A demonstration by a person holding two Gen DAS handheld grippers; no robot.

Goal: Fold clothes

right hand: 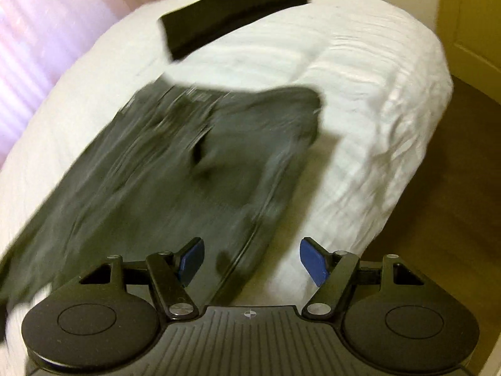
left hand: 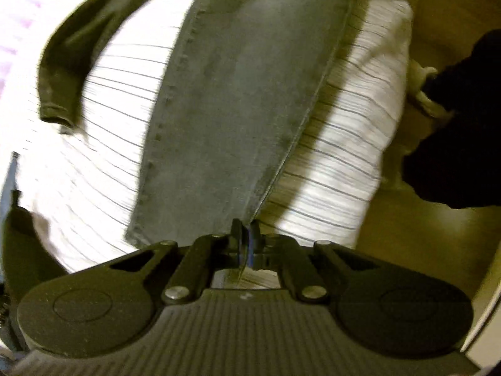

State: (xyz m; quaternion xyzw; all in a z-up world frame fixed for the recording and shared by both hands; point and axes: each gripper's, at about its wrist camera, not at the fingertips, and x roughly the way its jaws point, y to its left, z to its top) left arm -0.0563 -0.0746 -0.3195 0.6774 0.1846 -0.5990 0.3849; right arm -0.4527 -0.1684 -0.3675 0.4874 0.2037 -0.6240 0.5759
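Observation:
Grey jeans lie stretched over the white striped bed cover. My left gripper is shut on the hem end of a jeans leg and holds it just above the cover. In the right wrist view the jeans are blurred, spread across the bed, with the waist part bunched at the far end. My right gripper is open and empty, its blue pads on either side of the jeans' near edge, just above the cloth.
A dark olive sleeve lies on the bed left of the jeans. A folded black garment lies at the bed's far end. The bed edge drops to a brown floor on the right. A dark shape stands beside the bed.

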